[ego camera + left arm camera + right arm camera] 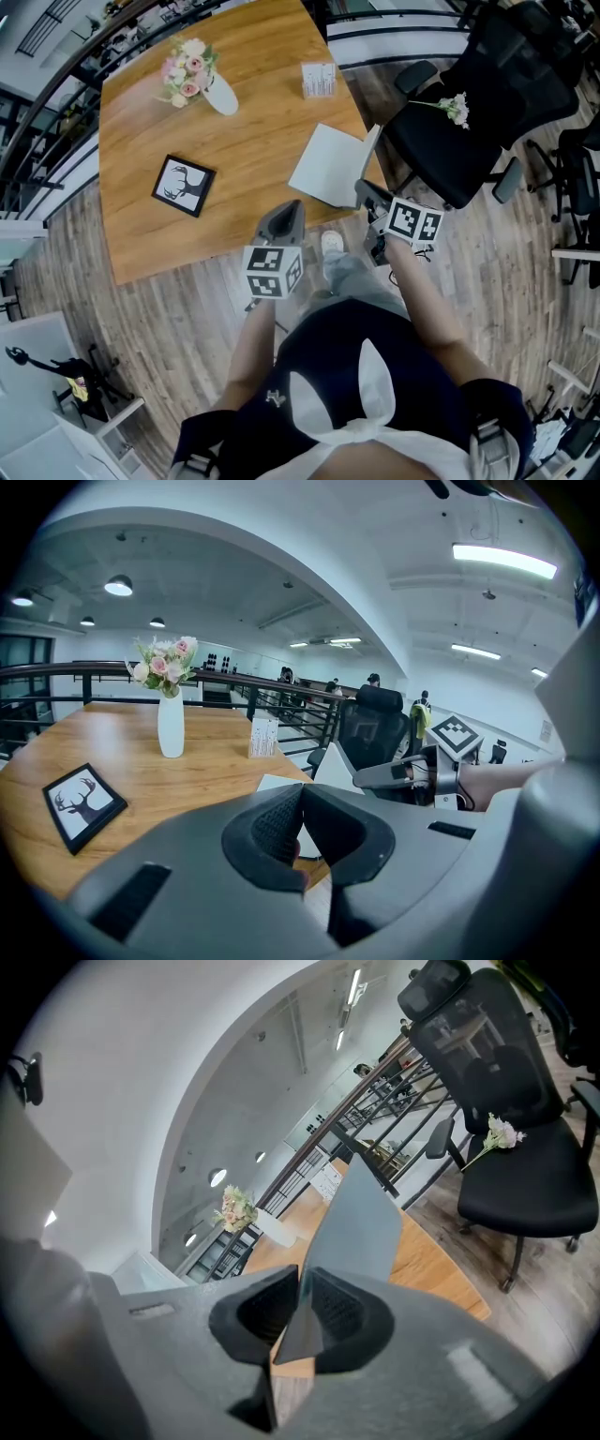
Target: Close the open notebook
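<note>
Quick status on the notebook job, going left to right. The framed deer picture (184, 185) and the vase of flowers (202, 82) sit on the left half of the worktop (253, 141), well apart from the action and not involved. The left tongs (289, 212) hang at the near edge of the worktop with the pads pressed together and nothing between them, so they're just idling. A little card stand (318, 80) is at the far edge. The notebook (328, 167) lies at the right near corner of the worktop, white page flat and facing up. Its cover (361, 1222) stands up off the page, tilted rather than lying flat either way. The right tongs (302, 1307) are pinched narrow on the near corner of that cover, and it looks like a firm grip. So I'd call this roughly halfway: the cover is grabbed and raised but not yet over. What's left, as I read it, is swinging it leftward down onto the page and then letting go. The office chair (487, 94) off to the right has a flower sprig on it, which doesn't matter here.
</note>
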`<state>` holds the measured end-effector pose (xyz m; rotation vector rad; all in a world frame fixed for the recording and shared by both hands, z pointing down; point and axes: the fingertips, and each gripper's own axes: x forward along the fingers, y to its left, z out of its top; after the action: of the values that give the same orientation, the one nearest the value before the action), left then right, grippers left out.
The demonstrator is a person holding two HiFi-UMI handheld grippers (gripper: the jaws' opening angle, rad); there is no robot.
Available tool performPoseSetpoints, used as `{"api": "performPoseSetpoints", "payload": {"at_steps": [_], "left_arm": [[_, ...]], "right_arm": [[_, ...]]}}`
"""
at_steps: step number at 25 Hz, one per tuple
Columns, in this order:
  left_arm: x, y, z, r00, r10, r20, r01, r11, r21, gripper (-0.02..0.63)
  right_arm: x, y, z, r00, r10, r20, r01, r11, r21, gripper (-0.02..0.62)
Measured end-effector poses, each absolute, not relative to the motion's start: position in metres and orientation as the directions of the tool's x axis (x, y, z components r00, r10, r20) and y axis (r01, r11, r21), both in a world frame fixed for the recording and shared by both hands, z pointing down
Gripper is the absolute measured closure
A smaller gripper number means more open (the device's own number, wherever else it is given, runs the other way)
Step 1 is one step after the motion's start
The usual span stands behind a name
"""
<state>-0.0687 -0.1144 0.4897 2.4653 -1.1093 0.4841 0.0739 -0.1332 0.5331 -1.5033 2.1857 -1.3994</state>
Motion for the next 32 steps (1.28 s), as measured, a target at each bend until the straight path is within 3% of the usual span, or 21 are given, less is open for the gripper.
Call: {"api": "performPoseSetpoints", "payload": {"at_steps": [32], "left_arm": [[-0.088, -0.143, 0.487, 0.585, -0.662, 0.469, -0.802, -0.558, 0.213, 0.589]], "right_arm": [[0.037, -0.171, 0.532, -0.572, -0.754, 0.323, -0.607, 0.125, -0.785, 0.548]]}}
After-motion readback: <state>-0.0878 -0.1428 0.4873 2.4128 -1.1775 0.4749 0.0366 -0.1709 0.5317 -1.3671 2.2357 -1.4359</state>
